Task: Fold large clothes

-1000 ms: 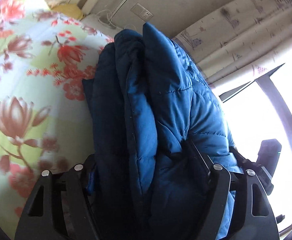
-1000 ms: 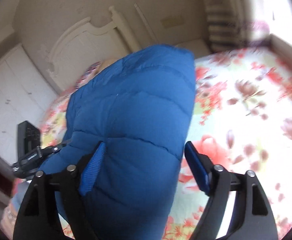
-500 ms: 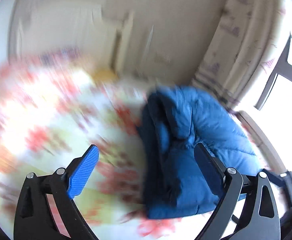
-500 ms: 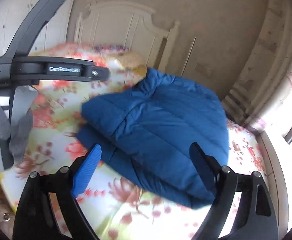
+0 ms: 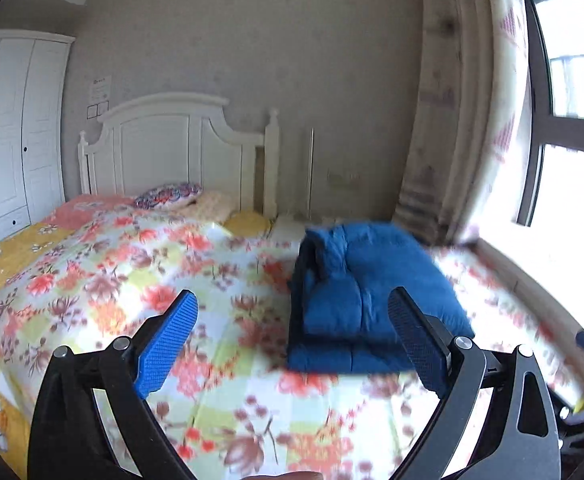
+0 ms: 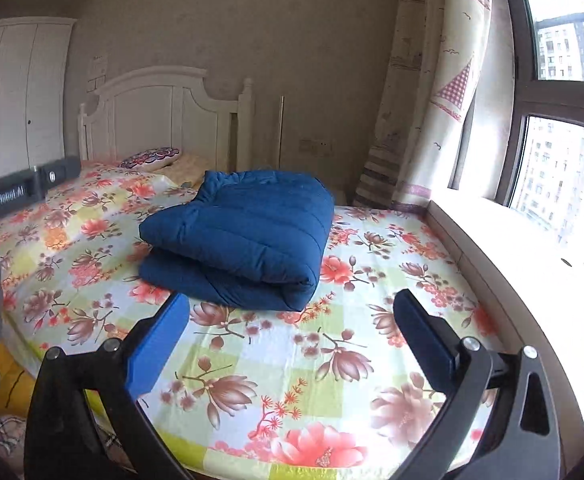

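Well beyond both jaws, folded jacket (image 6: 243, 236).

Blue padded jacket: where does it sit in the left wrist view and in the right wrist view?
Left wrist: blue padded jacket, folded, right of centre on the floral bedspread, behind the right fingertip.
Right wrist: jacket at centre, above the gap between the fingers.
Shared landmark: white headboard, behind and left of the jacket in both.

home bedroom: bed (image 6: 332, 360), wardrobe (image 5: 7, 140)
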Action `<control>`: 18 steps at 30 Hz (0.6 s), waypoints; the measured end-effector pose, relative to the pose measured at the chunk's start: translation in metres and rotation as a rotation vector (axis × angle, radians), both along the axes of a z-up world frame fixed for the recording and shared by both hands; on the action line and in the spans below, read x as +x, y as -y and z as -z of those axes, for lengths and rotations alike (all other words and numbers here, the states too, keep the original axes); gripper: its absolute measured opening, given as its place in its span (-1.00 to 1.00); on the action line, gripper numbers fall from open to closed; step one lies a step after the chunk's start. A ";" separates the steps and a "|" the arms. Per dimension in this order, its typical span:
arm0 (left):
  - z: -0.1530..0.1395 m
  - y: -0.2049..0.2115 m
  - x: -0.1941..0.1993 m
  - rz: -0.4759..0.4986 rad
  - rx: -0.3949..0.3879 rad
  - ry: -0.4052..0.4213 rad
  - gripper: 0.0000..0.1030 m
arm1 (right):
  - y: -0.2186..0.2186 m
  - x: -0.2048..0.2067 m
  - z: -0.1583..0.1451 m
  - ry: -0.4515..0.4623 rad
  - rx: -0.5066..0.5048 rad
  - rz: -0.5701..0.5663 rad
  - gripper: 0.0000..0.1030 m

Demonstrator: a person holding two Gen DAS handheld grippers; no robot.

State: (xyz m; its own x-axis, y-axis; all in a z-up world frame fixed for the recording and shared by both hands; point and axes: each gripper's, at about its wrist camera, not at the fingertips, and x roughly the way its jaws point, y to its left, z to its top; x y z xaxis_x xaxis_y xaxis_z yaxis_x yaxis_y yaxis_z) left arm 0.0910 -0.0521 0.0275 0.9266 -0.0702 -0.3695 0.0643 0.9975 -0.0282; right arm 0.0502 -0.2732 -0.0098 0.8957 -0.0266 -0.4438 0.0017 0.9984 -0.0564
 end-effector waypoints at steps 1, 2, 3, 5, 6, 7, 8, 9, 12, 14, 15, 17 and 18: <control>0.008 0.006 -0.001 0.000 0.027 -0.011 0.79 | 0.005 -0.002 0.002 -0.004 0.022 0.000 0.96; 0.015 0.009 -0.003 0.005 0.045 -0.018 0.79 | 0.006 0.001 0.004 -0.014 0.057 -0.002 0.96; 0.023 0.013 -0.003 0.011 0.067 -0.030 0.79 | 0.004 0.005 0.009 -0.019 0.079 -0.002 0.96; 0.031 0.015 -0.003 0.017 0.089 -0.047 0.79 | 0.003 0.007 0.014 -0.026 0.107 0.003 0.96; 0.035 0.016 -0.002 0.015 0.089 -0.053 0.79 | 0.000 0.008 0.015 -0.031 0.110 -0.002 0.96; 0.038 0.016 -0.002 0.012 0.087 -0.059 0.79 | -0.002 0.009 0.016 -0.035 0.102 -0.005 0.96; 0.040 0.016 -0.002 0.010 0.086 -0.063 0.79 | -0.004 0.008 0.017 -0.037 0.091 -0.006 0.96; 0.041 0.016 -0.002 0.010 0.083 -0.065 0.79 | -0.007 0.007 0.017 -0.035 0.080 -0.006 0.96; 0.043 0.017 -0.004 0.014 0.093 -0.063 0.79 | -0.012 0.005 0.015 -0.027 0.071 -0.007 0.96; 0.043 0.019 -0.007 0.016 0.098 -0.057 0.79 | -0.015 0.002 0.013 -0.012 0.056 -0.002 0.96; 0.043 0.019 -0.008 0.015 0.101 -0.051 0.79 | -0.017 0.002 0.011 -0.006 0.045 -0.002 0.96; 0.041 0.020 -0.011 0.011 0.109 -0.043 0.79 | -0.018 0.001 0.010 -0.001 0.044 -0.004 0.96; 0.041 0.021 -0.012 0.008 0.112 -0.038 0.79 | -0.019 0.000 0.009 0.000 0.044 -0.005 0.96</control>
